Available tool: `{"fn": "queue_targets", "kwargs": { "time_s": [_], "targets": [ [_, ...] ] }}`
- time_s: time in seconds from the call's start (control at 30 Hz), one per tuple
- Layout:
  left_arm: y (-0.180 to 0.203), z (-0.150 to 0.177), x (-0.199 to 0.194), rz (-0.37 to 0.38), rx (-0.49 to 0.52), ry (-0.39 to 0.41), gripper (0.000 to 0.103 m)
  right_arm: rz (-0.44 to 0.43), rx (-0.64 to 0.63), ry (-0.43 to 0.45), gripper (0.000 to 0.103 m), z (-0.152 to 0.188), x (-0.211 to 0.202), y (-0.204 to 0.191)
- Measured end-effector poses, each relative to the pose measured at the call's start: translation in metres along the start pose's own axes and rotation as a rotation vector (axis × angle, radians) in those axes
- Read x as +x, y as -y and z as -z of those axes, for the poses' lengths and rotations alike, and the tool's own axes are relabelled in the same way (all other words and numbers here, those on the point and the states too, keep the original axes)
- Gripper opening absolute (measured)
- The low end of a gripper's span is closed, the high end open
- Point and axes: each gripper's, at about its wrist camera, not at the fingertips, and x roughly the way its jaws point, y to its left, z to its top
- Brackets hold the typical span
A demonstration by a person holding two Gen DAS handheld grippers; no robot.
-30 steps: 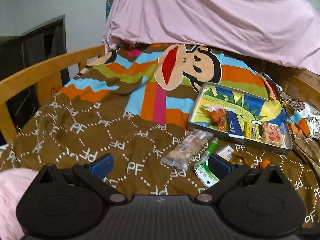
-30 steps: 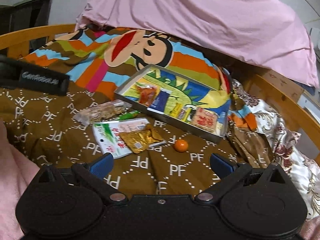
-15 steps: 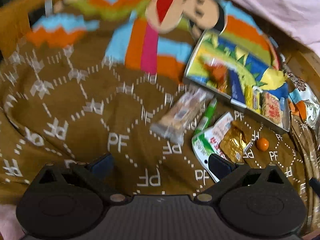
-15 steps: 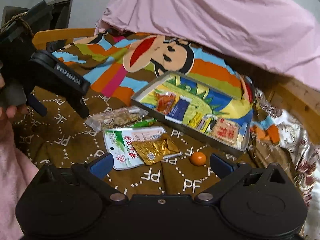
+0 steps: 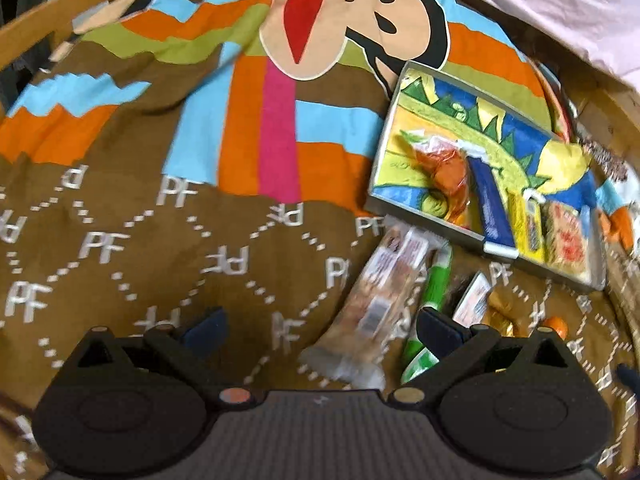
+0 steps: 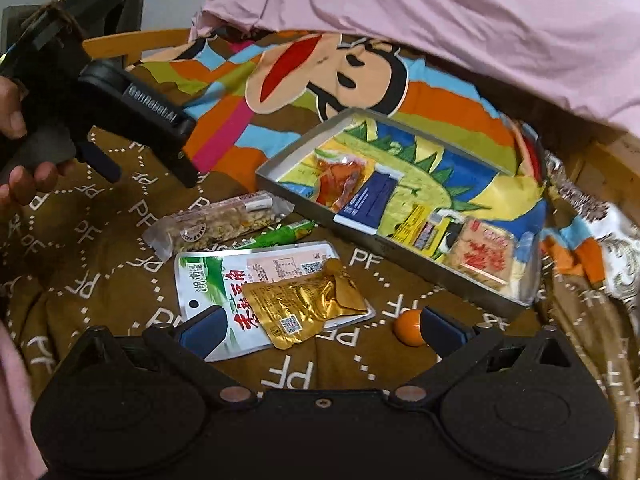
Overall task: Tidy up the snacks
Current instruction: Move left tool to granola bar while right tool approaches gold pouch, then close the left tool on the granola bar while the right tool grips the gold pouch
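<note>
In the right wrist view the left gripper (image 6: 148, 168) hangs at ten o'clock above the brown blanket (image 6: 100, 264), gripped by the person's hand (image 6: 24, 140); its fingers stand spread with nothing between them. Toward the centre, a clear-wrapped cereal bar (image 6: 216, 226) lies flat on the blanket, with a green stick pack (image 6: 286, 234) touching its near side. Just below these, at about seven o'clock, sits a white and green pouch (image 6: 216, 280), and a gold foil packet (image 6: 308, 304) rests on top of it. A small orange ball (image 6: 408, 326) lies apart at five o'clock, just beside the right finger of the right gripper (image 6: 320, 326), whose fingers are also held wide and empty. At two to three o'clock the metal tray (image 6: 304, 196) sits on the blanket, holding an orange snack bag (image 6: 340, 182), a blue pack (image 6: 368, 200), yellow sachets (image 6: 416, 224) and a red-printed cracker pack (image 6: 484, 252) in a row.
</note>
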Motion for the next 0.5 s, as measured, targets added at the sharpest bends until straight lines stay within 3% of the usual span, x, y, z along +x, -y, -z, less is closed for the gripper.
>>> {"fn": "queue_targets", "kwargs": {
  "time_s": [0.1, 0.27, 0.4, 0.5],
  "targets": [
    [0.002, -0.006, 0.013, 0.052, -0.022, -0.026, 0.103, -0.013, -0.015, -0.02, 0.102, 0.002, 0.011, -0.002],
    [0.014, -0.014, 0.038, 0.072, 0.051, -0.066, 0.102, -0.032, -0.025, -0.046, 0.102, 0.007, 0.028, -0.004],
    [0.021, -0.016, 0.052, 0.098, 0.103, -0.112, 0.102, -0.079, 0.072, -0.065, 0.102, 0.004, 0.042, 0.003],
    [0.019, -0.015, 0.055, 0.106, 0.088, -0.121, 0.102, -0.11, 0.172, -0.084, 0.102, -0.002, 0.051, 0.009]
  ]
}}
